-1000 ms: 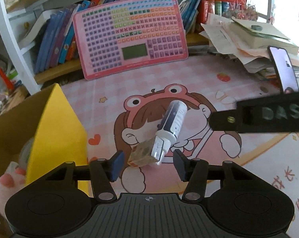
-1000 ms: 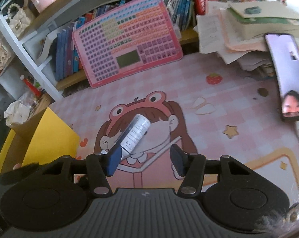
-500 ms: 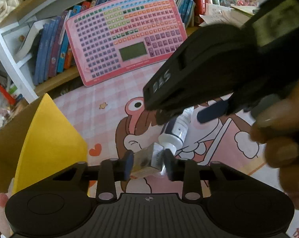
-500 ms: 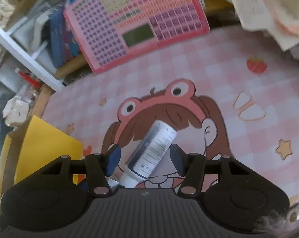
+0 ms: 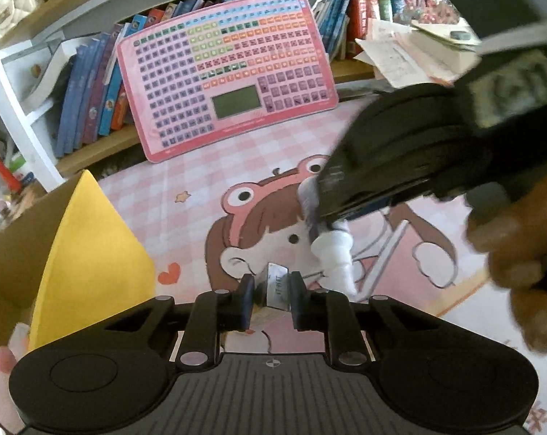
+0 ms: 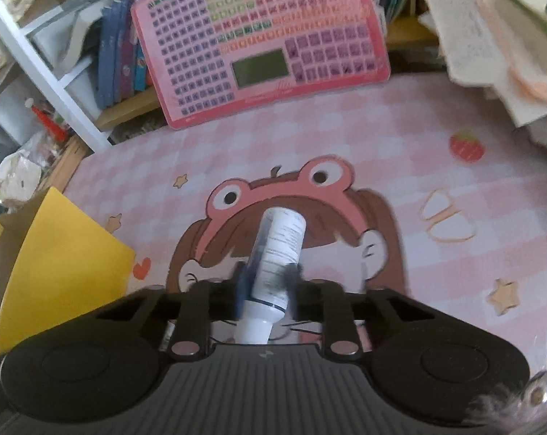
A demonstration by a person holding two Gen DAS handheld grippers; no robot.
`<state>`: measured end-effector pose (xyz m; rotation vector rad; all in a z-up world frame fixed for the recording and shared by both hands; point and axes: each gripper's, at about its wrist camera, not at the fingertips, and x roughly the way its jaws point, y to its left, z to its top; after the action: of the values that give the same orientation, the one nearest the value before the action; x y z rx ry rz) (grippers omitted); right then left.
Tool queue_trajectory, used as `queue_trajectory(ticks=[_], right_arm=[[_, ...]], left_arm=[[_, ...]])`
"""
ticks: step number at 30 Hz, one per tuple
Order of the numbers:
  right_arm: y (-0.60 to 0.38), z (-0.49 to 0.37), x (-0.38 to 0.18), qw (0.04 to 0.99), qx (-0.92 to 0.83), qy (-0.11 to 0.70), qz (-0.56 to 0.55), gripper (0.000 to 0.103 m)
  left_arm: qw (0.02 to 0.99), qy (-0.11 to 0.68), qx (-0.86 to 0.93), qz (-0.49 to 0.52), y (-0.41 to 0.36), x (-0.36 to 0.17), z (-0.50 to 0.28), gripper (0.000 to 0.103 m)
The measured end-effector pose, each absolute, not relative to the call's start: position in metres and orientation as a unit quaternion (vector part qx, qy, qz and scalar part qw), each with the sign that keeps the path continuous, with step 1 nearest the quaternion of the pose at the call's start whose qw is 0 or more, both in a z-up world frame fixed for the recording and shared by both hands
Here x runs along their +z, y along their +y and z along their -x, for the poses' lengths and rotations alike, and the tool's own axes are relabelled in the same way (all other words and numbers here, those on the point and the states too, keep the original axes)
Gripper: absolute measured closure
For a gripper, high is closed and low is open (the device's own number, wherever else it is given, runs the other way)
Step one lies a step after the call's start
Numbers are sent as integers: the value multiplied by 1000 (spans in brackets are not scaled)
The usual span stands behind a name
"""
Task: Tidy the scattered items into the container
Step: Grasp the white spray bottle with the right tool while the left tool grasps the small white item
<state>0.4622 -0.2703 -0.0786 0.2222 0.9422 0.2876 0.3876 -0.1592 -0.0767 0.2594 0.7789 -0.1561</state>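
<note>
My left gripper (image 5: 271,291) is shut on a small tan box (image 5: 275,288) low over the pink cartoon mat (image 5: 186,224). My right gripper (image 6: 268,284) is shut on a white spray bottle (image 6: 277,250) with a dark label, nozzle toward the camera. In the left wrist view the bottle's white nozzle (image 5: 335,253) shows just right of the box, under the right gripper's black body (image 5: 418,152). The cardboard container with a yellow flap (image 5: 88,253) stands at the left; it also shows in the right wrist view (image 6: 59,264).
A pink keyboard toy (image 5: 226,83) leans on a bookshelf at the back. Stacked papers and books (image 6: 505,58) lie at the back right. A pink plush paw (image 5: 0,366) shows at the container's near corner.
Both grippers have closed: the left on the tan box, the right on the spray bottle. The right gripper moved in over the bottle from the right.
</note>
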Motion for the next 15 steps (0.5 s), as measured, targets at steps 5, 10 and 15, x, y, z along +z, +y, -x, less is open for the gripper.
queue_trajectory(ticks=[5, 10, 15], right_arm=[[-290, -460, -74, 878, 122, 454, -87, 97], [-293, -465, -78, 879, 122, 450, -104, 91], [-283, -473, -74, 885, 118, 436, -113, 54]], left_arm=[[917, 368, -81, -128, -162, -80, -377, 84], [920, 379, -71, -70, -150, -75, -381, 86], [921, 385, -47, -34, -136, -76, -383, 87]])
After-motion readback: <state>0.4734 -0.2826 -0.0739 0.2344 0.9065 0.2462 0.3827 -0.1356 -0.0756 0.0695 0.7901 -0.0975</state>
